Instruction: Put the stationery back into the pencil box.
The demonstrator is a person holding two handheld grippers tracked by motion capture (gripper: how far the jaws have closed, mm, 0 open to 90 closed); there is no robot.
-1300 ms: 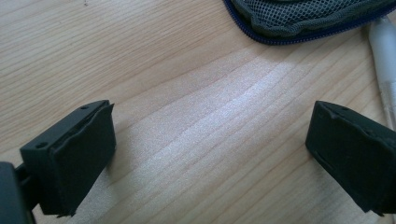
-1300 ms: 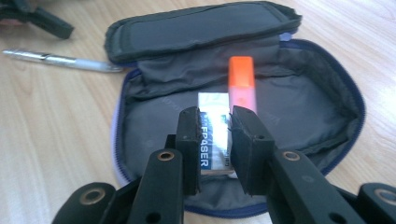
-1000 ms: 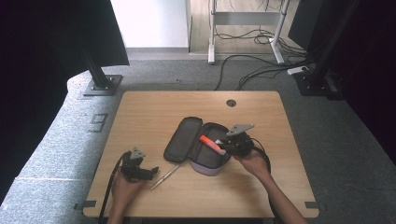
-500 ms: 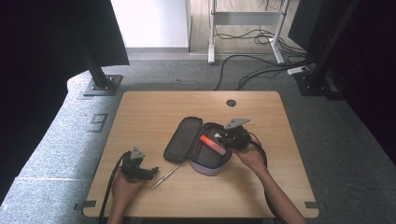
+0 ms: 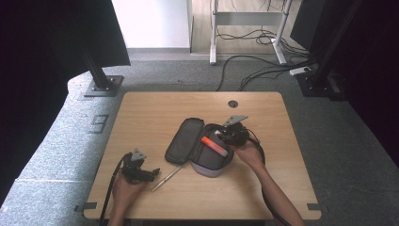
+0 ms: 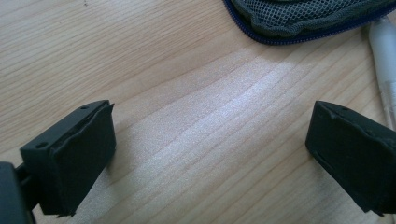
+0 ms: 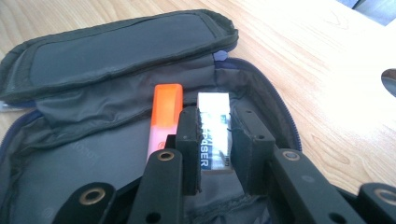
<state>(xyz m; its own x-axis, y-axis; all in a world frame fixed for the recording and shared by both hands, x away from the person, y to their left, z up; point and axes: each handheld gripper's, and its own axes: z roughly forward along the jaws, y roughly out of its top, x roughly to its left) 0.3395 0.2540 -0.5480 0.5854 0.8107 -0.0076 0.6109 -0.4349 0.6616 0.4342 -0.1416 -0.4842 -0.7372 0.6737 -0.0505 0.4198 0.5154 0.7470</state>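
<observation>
An open dark pencil case [image 5: 186,141] lies at the middle of the wooden table [image 5: 155,113]. Inside it rest an orange highlighter [image 5: 214,146] and a white eraser [image 7: 214,123] in a black printed sleeve. My right gripper [image 7: 217,135] reaches into the case [image 7: 116,51] and is shut on the eraser, right beside the highlighter [image 7: 164,116]. In the high view this gripper [image 5: 225,136] sits at the case's right end. My left gripper [image 5: 153,173] lies near the table's front left, open over bare wood [image 6: 210,154]. A white pen [image 5: 167,178] lies just to its right.
The case's mesh edge [image 6: 303,18] and the pen [image 6: 385,46] lie just beyond the left jaws. A round cable hole [image 5: 233,103] is in the table's far side. Desk legs and cables [image 5: 254,70] lie on the floor behind.
My right gripper has shifted a little away from the table's front and to the left, further over the case's right end. The left gripper has stayed put.
</observation>
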